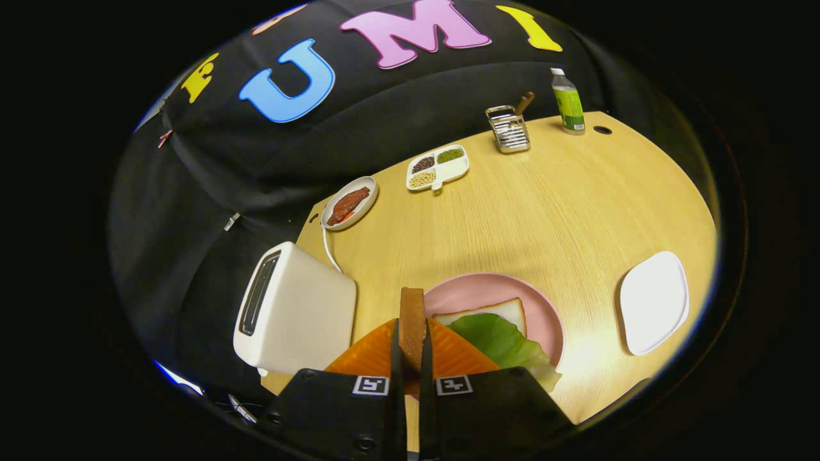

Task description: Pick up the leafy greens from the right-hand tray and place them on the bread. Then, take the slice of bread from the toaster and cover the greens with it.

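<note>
My gripper [411, 349] is shut on a slice of bread [412, 320], held edge-on and upright between both fingers. Just beyond the fingers lies a pink plate [544, 314] with a white bread slice [493, 312] on it and a green leaf [506, 346] lying over that slice. The white toaster [295, 310] stands to the left of the fingers, its slot dark. A white tray [653, 301] lies to the right of the plate with nothing on it.
At the far side of the wooden table [544, 205] are an oval dish of meat [349, 203], a divided dish of grains [438, 168], a wire rack [508, 128] and a bottle [567, 101]. The toaster's cord [328, 246] runs toward the back edge.
</note>
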The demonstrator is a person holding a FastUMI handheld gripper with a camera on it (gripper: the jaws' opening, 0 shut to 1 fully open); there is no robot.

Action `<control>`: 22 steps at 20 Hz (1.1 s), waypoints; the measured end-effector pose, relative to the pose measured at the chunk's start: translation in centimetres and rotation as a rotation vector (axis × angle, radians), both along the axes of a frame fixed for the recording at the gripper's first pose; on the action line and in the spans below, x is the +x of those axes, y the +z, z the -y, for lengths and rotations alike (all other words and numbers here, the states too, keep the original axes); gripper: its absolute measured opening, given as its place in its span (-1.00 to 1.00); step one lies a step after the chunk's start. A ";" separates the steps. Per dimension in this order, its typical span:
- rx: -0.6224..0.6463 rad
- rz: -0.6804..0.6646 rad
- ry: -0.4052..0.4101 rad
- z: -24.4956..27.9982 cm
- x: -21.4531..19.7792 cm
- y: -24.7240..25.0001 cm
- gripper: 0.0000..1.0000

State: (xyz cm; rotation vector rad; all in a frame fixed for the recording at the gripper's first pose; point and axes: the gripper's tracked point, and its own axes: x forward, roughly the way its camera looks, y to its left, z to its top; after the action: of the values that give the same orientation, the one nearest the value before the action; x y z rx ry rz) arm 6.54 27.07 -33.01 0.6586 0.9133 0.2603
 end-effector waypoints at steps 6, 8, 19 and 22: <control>-0.073 -0.024 0.026 2.3 -0.3 -3.8 -0.73; -0.097 -0.012 0.053 2.6 -0.2 -4.2 -0.70; -0.334 0.018 0.136 6.6 -0.5 -7.4 0.24; -0.371 0.044 0.149 7.3 -0.4 -7.1 0.59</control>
State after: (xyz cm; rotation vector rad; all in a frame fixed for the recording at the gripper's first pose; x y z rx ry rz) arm 6.11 19.76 -40.16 0.2416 0.9393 0.2290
